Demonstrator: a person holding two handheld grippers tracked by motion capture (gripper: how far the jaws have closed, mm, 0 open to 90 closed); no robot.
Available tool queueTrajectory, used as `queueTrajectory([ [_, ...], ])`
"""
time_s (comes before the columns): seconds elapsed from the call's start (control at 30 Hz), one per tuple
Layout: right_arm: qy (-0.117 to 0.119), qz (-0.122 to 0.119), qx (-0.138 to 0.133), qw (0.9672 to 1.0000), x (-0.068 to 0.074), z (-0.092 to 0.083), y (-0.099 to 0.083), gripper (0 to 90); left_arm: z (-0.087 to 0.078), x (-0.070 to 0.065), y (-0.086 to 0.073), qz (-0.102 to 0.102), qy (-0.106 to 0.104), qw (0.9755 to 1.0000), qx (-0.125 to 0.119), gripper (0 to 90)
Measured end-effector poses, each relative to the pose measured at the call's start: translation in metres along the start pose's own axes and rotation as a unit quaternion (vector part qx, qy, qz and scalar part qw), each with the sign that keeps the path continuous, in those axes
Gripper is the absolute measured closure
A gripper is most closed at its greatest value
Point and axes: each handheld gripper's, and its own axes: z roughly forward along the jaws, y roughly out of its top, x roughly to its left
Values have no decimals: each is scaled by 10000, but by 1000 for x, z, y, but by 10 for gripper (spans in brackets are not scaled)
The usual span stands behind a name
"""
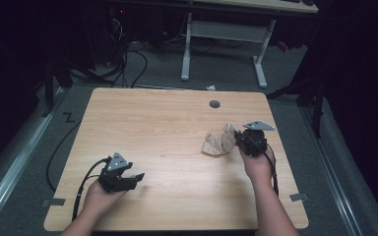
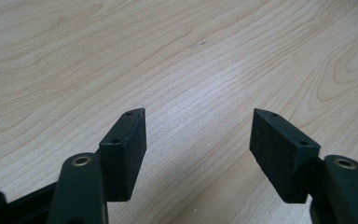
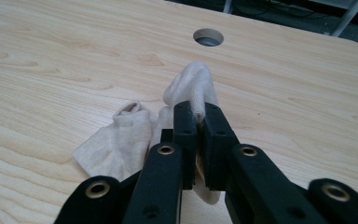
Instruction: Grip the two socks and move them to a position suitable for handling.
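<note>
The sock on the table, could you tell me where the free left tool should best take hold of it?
Probably the open cuff, approached from the sock's left side: it lies loose on the table, while the right tool pinches the raised end.

left gripper [image 2: 198, 135] spread wide, bare wooden table [image 2: 177, 56]

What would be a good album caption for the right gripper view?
Right gripper shut on a beige sock, pinching a fold above the wooden table.
</note>
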Motion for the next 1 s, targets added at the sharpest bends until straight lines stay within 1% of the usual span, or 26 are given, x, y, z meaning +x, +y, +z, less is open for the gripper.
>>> queueTrajectory([
  [0.2,1,7,-99,10000,0,-9,-1,861,0,0,0,-5,-4,10000,-1,369],
  [0.33,9,-11,-168,9999,4,-18,-1,861,0,0,0,-6,-3,10000,-4,368],
  [0.43,18,-11,-186,9998,6,-22,-1,860,-1,0,0,7,-9,10000,3,369],
  [0.47,27,-19,-230,9997,10,-26,-2,860,-1,0,0,7,-6,10000,-8,369],
  [0.53,24,-26,-234,9997,11,-27,-2,861,-1,0,0,7,-7,10000,-12,369],
  [0.57,66,-49,-280,9996,16,-31,-4,860,-1,0,0,7,-7,10000,-13,369],
  [0.6,66,-49,-280,9996,16,-31,-4,860,0,0,0,9,-7,10000,-12,369],
  [0.63,125,-84,-310,9994,21,-34,-6,860,0,0,0,4,-17,10000,-4,369],
  [0.67,125,-84,-310,9994,21,-34,-6,860,0,0,0,4,-17,10000,-4,369],
  [0.7,195,-94,-332,9992,26,-36,-8,861,0,0,0,8,-19,10000,-3,369],
  [0.73,195,-94,-332,9992,26,-36,-8,861,0,0,0,7,-23,10000,-5,369],
  [0.8,277,-169,-347,9989,33,-37,-11,861,1,0,0,7,-18,10000,-6,369],
  [0.83,317,-175,-346,9987,38,-38,-12,860,1,0,0,20,-25,10000,11,369],
  [0.87,429,-243,-379,9981,47,-38,-14,860,1,0,0,25,-27,10000,14,369],
  [0.9,429,-243,-379,9981,47,-38,-14,860,1,0,0,25,-27,10000,14,369],
  [0.93,466,-267,-387,9978,51,-38,-14,860,1,-1,0,28,-21,10000,11,369],
  [0.97,551,-332,-392,9972,60,-38,-16,860,1,-1,0,28,-30,10000,18,369],
  [1.0,605,-375,-399,9967,64,-38,-17,860,1,-1,0,30,-27,10000,20,369],
])
